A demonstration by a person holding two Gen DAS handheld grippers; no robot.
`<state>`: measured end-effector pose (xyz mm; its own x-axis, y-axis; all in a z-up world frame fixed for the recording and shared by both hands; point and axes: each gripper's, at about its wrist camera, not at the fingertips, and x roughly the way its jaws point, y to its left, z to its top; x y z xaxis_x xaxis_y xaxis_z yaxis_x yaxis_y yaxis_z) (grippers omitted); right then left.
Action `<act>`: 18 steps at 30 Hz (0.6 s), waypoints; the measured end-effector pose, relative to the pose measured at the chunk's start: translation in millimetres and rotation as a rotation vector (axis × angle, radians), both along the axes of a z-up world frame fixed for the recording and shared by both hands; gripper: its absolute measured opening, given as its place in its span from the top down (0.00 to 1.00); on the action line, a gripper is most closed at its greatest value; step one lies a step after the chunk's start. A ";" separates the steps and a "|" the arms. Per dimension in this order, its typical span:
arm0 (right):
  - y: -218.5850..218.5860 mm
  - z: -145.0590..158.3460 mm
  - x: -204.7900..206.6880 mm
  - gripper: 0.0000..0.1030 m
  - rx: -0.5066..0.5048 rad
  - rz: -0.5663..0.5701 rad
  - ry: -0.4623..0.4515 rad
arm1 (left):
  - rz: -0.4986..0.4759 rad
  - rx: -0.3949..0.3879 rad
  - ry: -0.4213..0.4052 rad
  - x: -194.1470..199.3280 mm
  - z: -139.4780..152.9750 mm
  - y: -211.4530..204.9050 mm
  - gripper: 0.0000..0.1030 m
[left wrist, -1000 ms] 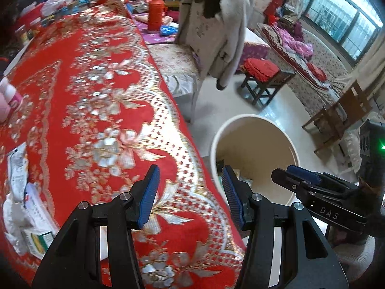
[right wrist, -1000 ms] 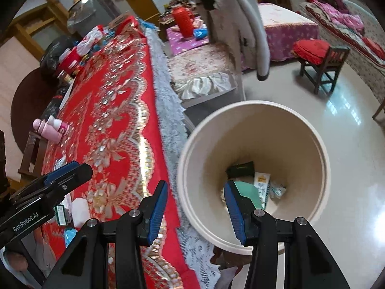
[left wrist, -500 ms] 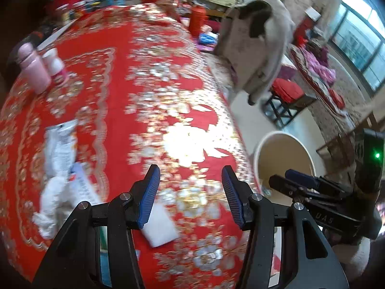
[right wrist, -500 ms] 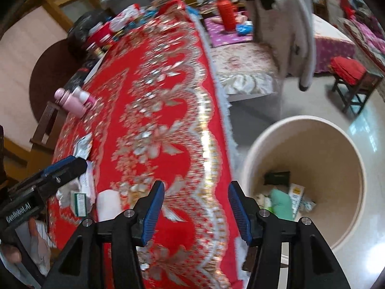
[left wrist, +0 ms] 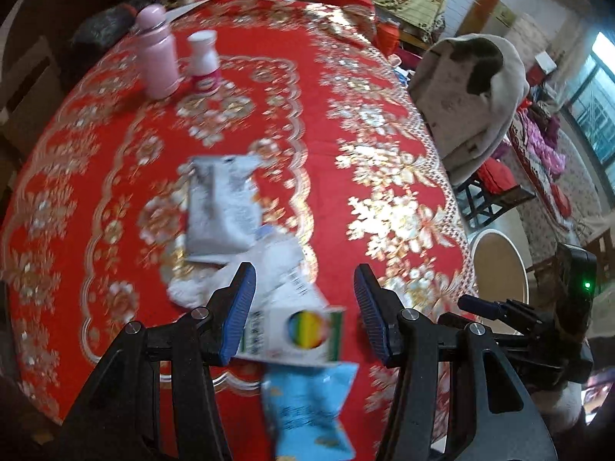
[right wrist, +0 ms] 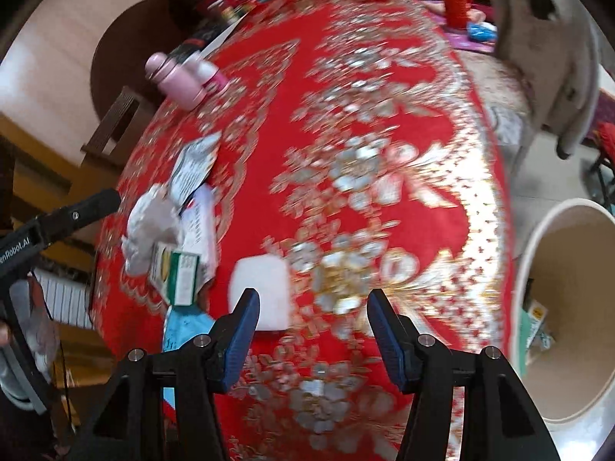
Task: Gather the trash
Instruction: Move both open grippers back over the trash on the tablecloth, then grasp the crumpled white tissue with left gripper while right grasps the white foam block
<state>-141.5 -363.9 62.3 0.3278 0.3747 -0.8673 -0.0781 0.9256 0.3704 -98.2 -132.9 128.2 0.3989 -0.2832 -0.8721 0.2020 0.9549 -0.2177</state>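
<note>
A: How do the grippers stand?
B: Both tilt steeply down over the table; left gripper (left wrist: 303,307) gapes empty above a carton (left wrist: 296,336), right gripper (right wrist: 311,326) is opening, empty.
A: The trash?
B: Crinkly wrappers (left wrist: 219,207), crumpled tissue (right wrist: 152,226) (blurred) on glossy red cloth (left wrist: 315,146); round beige bin (right wrist: 569,307) beyond.

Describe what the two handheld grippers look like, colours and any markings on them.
Both the left gripper and right gripper have black angular frames with silver screws and ribbed blue finger pads. Seen from the right wrist camera, the left one carries white "GenRobot.AI" lettering; seen from the left, the right one shows a green light.
</note>
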 end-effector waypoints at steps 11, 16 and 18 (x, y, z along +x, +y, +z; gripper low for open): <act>46.7 -26.4 15.9 0.45 -0.037 0.075 0.061 | -0.027 0.003 0.054 -7.9 -37.4 46.8 0.48; 56.0 -31.5 20.7 0.45 -0.054 0.077 0.074 | -0.076 0.009 0.055 -2.0 -47.0 44.1 0.48; 59.6 -33.6 22.5 0.45 -0.060 0.077 0.079 | -0.086 0.012 0.054 1.3 -48.7 42.1 0.48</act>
<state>-119.0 -304.4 28.7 0.2300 0.3423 -0.9110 -0.1223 0.9388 0.3219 -96.9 -90.8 79.5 0.3261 -0.3039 -0.8952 0.2717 0.9371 -0.2192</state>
